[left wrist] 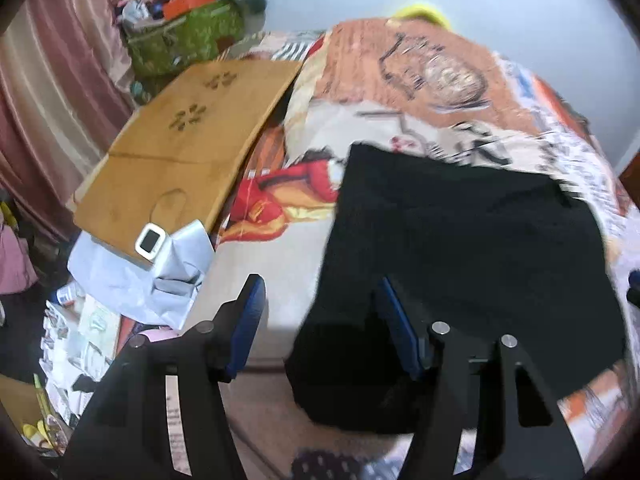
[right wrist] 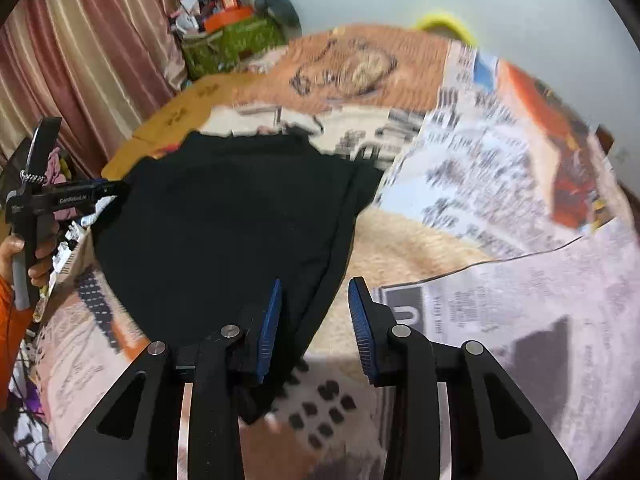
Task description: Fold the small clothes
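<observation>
While the flat black cloth garment [right wrist: 224, 232] lies spread on the printed bedcover [right wrist: 500, 184], unfolded as yet, left claw [left wrist: 320, 308] and right claw [right wrist: 314, 304] gape at its near edge.

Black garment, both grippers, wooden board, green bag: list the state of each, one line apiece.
Black garment: spread flat on the printed blanket, not yet folded.
Left gripper: open, straddling the garment's near left edge.
Right gripper: open, straddling the garment's near right edge.
Wooden board: lying flat beside the blanket.
Green bag: open, stuffed full.
</observation>
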The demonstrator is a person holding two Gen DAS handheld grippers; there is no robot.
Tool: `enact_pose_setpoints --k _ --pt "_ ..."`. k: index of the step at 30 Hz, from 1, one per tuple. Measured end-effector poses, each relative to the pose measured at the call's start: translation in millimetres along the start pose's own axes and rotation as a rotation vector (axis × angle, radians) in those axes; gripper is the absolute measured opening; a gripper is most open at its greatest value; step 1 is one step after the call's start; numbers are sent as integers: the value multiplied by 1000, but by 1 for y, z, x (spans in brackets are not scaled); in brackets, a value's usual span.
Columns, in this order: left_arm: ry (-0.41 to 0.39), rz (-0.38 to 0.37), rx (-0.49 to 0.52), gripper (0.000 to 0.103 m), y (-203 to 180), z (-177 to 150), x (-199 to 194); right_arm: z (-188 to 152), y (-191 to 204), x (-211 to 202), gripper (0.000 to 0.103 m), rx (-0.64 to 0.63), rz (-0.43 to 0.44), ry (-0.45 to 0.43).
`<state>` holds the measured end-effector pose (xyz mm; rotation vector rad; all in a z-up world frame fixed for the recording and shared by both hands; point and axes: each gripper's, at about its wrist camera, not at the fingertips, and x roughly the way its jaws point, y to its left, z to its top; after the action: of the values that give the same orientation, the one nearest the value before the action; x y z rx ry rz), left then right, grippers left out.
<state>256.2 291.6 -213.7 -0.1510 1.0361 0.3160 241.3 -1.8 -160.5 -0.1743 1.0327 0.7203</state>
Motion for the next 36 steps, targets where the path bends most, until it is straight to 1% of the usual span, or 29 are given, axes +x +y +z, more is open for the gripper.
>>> enact_pose_setpoints --k 3,8,9,11,12,14,15,16,19,22,23,24,25,27,28,30,31,33,36 --pt "-75 -28 21 60 -9 -2 -47 5 16 -36 31 -39 -6 -80" --pt "-279 -68 70 60 -31 -13 -151 11 51 -99 31 -91 13 -241" --pt "-308 -74 74 60 -35 -14 -165 11 59 -112 31 -99 22 -277" --pt "-399 -97 81 60 -43 -24 -209 11 74 -141 31 -116 39 -354" --pt "-425 -103 80 60 -45 -28 -223 10 79 -152 31 -121 47 -385" --pt "-505 -121 83 60 -50 -41 -260 7 90 -176 31 -126 67 -455" --pt "-528 -123 84 60 -53 -45 -271 4 95 -189 31 -127 79 -489" --pt "-569 -125 91 60 -58 -54 -288 1 100 -202 31 -127 90 -525" --pt "-659 -126 107 60 -68 -76 -324 -10 114 -233 31 -143 98 -621" --pt "-738 -105 105 61 -76 -100 -350 -23 126 -254 31 -157 106 -690" --pt "-754 -102 98 64 -77 -108 -356 -28 130 -259 32 -159 105 -711" --pt "-765 -98 90 70 -78 -114 -361 -32 134 -264 33 -161 105 -726" --pt "-773 -99 84 72 -78 -118 -364 -34 136 -264 36 -168 104 -740" --pt "-789 -111 71 81 -78 -128 -372 -41 140 -266 47 -160 91 -758" --pt "-798 -112 68 84 -79 -133 -375 -43 141 -267 50 -155 89 -764" --pt "-818 -101 68 95 -80 -139 -379 -46 143 -267 62 -144 84 -765" --pt "-826 -100 67 97 -81 -142 -382 -47 143 -266 67 -139 77 -764" --pt "-833 -106 61 101 -81 -145 -383 -49 144 -265 80 -130 51 -767" --pt "-835 -98 53 103 -80 -149 -383 -53 146 -267 89 -128 18 -774"
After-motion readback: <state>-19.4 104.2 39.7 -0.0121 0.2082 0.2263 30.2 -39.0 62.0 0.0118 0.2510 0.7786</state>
